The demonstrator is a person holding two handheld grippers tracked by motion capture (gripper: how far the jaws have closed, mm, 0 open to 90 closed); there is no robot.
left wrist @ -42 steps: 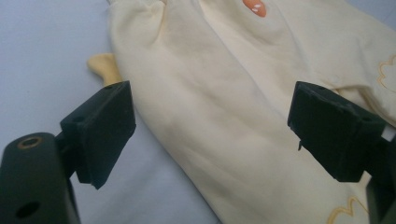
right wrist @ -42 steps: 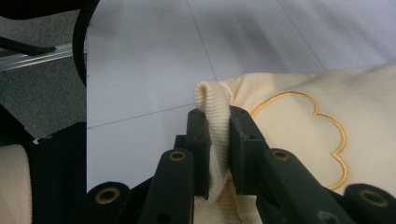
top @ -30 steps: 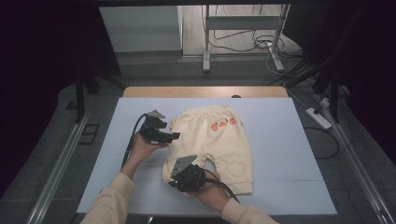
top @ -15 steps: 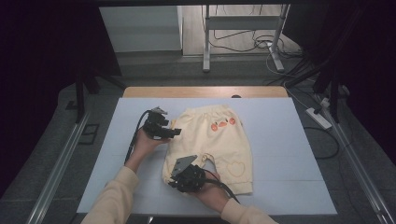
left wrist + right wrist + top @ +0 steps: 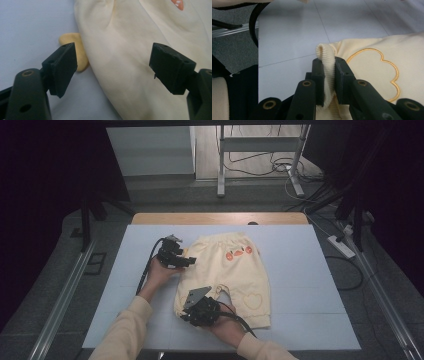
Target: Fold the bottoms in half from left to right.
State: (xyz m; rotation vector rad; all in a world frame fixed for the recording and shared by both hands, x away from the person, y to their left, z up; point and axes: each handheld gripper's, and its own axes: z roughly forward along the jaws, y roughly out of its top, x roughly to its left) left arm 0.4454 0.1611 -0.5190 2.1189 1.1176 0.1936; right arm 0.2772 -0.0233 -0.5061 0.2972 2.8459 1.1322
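Shorts [image 5: 235, 270]: pale yellow, flat on mat [image 5: 310, 270]. Right gripper [image 5: 329, 75] clamped on ribbed cuff [image 5: 325, 56]. Left gripper [image 5: 112, 67] at waist edge, jaws just closing yet wide, cloth between, unpinched. Step: securing second hold. Next: pinch waist edge.

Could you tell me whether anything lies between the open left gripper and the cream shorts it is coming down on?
Nothing visible does. The left gripper has its jaws spread over the shorts near their edge, with only bare fabric and white table between the pads; the jaws have just been closing slightly. The right gripper already pinches a ribbed cuff.
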